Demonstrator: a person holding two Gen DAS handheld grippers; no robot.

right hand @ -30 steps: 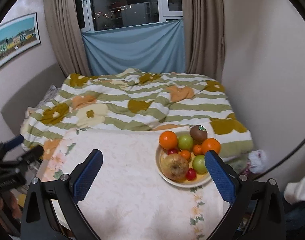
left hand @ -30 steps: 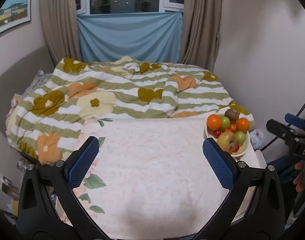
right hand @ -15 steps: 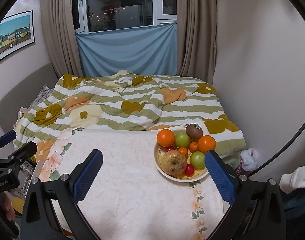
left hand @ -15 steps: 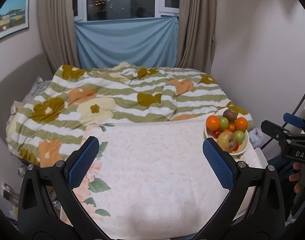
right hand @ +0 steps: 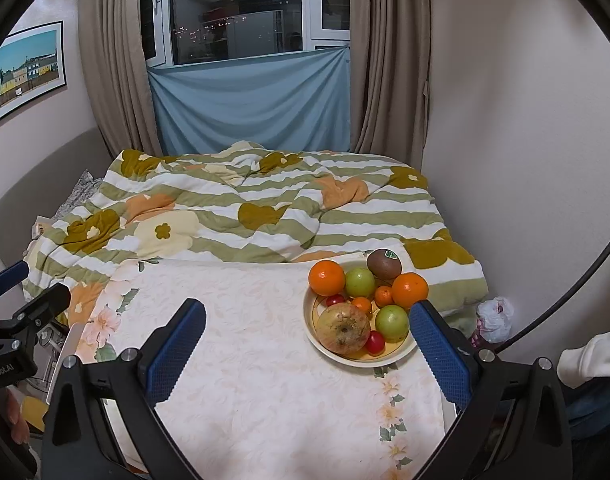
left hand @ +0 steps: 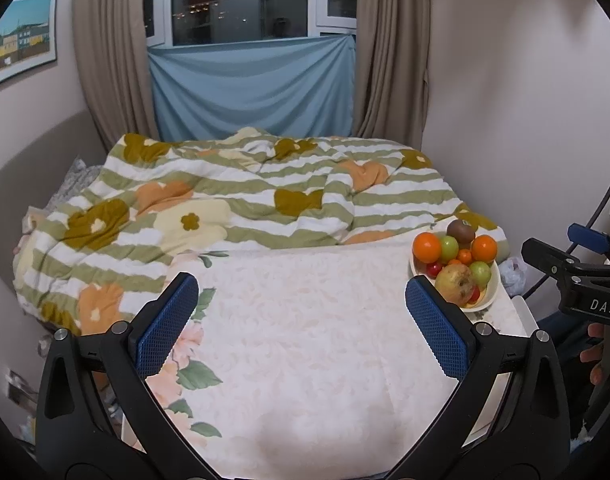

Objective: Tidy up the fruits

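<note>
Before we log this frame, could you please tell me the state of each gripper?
Left gripper: open, holding nothing, above the tablecloth.
Right gripper: open, holding nothing.

both wrist views face bed (left hand: pixel 241 200), sharing bowl (right hand: pixel 317 334)

Left wrist view: the bowl (left hand: pixel 492 295) has its near rim tucked behind a blue finger pad (left hand: pixel 435 330), and the cherry tomato (left hand: pixel 474 294) barely peeks out past the apple (left hand: pixel 454 283). Over at the right edge, the other gripper's body is cut off. Right wrist view: a white sleeve (right hand: pixel 589 354) runs out of frame, its hand unseen.
</note>
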